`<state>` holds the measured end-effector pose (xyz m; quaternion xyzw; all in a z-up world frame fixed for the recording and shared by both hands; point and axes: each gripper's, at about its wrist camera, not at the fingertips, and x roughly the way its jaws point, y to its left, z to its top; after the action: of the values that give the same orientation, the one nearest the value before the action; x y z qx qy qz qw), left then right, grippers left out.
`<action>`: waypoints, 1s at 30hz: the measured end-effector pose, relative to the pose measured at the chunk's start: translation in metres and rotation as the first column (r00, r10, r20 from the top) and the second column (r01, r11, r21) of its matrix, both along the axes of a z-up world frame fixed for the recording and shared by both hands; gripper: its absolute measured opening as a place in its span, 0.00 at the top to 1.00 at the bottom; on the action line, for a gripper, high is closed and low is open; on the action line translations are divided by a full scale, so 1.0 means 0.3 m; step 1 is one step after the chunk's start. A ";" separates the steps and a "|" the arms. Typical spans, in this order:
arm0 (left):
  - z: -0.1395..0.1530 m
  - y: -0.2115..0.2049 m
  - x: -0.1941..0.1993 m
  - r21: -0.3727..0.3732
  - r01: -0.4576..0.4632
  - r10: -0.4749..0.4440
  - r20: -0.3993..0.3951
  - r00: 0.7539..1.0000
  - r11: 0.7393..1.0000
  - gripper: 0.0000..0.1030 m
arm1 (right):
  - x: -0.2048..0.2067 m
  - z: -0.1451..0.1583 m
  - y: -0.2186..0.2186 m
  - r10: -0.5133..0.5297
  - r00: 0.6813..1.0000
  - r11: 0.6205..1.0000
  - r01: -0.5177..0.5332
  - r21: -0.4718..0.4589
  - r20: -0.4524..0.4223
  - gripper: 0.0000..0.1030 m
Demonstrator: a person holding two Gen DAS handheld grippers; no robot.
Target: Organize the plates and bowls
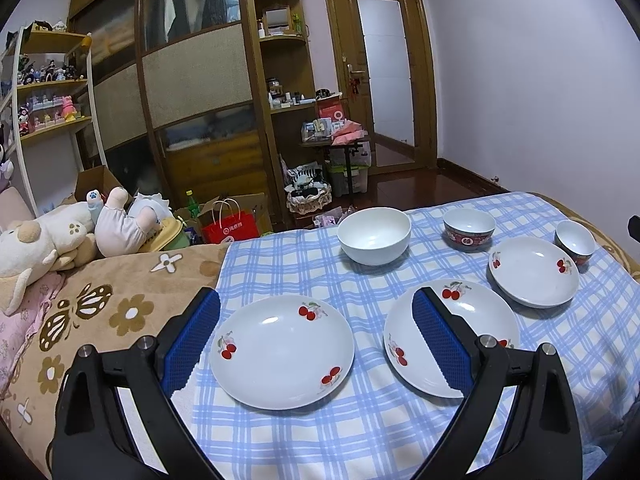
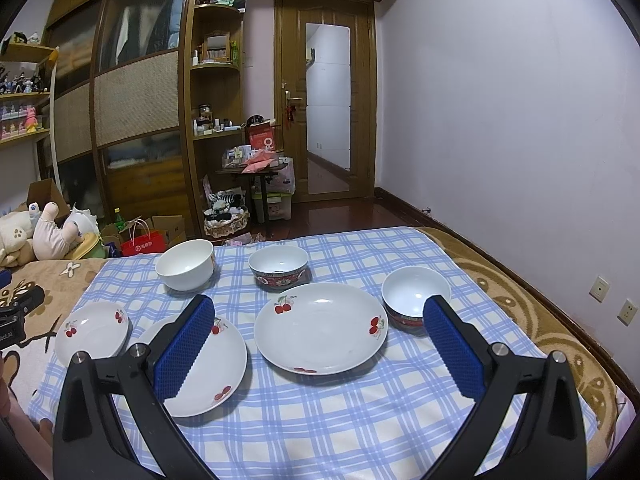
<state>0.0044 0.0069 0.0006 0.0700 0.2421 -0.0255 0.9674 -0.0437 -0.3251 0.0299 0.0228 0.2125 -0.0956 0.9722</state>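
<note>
Three white cherry-print plates and three bowls sit on a blue checked cloth (image 1: 304,432). In the left wrist view my left gripper (image 1: 316,300) is open above the left plate (image 1: 280,352), with the middle plate (image 1: 480,316) behind its right finger and the right plate (image 1: 534,272) farther off. A plain white bowl (image 1: 374,235), a red-patterned bowl (image 1: 469,229) and a second patterned bowl (image 1: 575,241) stand at the back. My right gripper (image 2: 320,308) is open above the right plate (image 2: 320,328), between the middle plate (image 2: 216,368) and the patterned bowl (image 2: 414,300).
The cloth lies on a bed with a brown flowered blanket (image 1: 104,320). Plush toys (image 1: 48,240) lie at the left. The wall (image 2: 500,120) runs along the right side of the bed. A wardrobe, shelves and a door stand beyond the bed's far edge.
</note>
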 end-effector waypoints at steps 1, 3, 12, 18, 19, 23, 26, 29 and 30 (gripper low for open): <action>0.003 -0.001 -0.002 -0.001 0.001 -0.001 0.000 1.000 1.000 0.07 | 0.000 0.000 0.000 0.000 1.000 1.000 0.000 0.000 0.000 0.00; 0.002 -0.002 -0.002 0.000 -0.001 0.001 0.001 1.000 1.000 0.07 | -0.001 0.000 0.000 -0.001 1.000 1.000 0.001 -0.001 0.001 0.00; 0.009 0.003 -0.008 0.000 0.003 -0.003 0.002 1.000 1.000 0.07 | 0.000 -0.001 -0.008 -0.001 1.000 1.000 0.001 -0.001 -0.001 0.00; 0.009 0.002 -0.008 -0.002 0.003 -0.003 0.001 1.000 1.000 0.07 | 0.000 -0.001 -0.007 -0.001 1.000 1.000 0.001 -0.001 -0.002 0.00; 0.008 0.001 -0.008 0.000 0.001 -0.001 0.002 1.000 1.000 0.07 | 0.000 -0.001 -0.007 -0.002 1.000 1.000 0.002 -0.002 -0.001 0.00; 0.013 0.004 -0.012 0.011 -0.002 0.002 0.009 1.000 1.000 0.07 | -0.002 0.001 -0.009 0.001 1.000 1.000 -0.001 0.001 0.003 0.00; 0.012 0.004 -0.012 0.012 -0.004 0.004 0.010 1.000 1.000 0.07 | 0.001 -0.004 -0.012 -0.006 1.000 1.000 0.006 0.002 0.004 0.00; 0.014 0.007 -0.014 0.011 -0.002 0.002 0.009 1.000 1.000 0.07 | -0.001 -0.004 -0.016 -0.008 1.000 1.000 0.008 0.007 0.006 0.00; 0.014 0.006 -0.014 0.010 -0.002 0.002 0.009 1.000 1.000 0.07 | -0.001 -0.003 -0.016 -0.008 1.000 1.000 0.008 0.004 0.006 0.00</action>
<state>0.0004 0.0088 0.0049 0.0749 0.2379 -0.0229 0.9681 -0.0438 -0.3298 0.0289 0.0260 0.2097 -0.0989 0.9724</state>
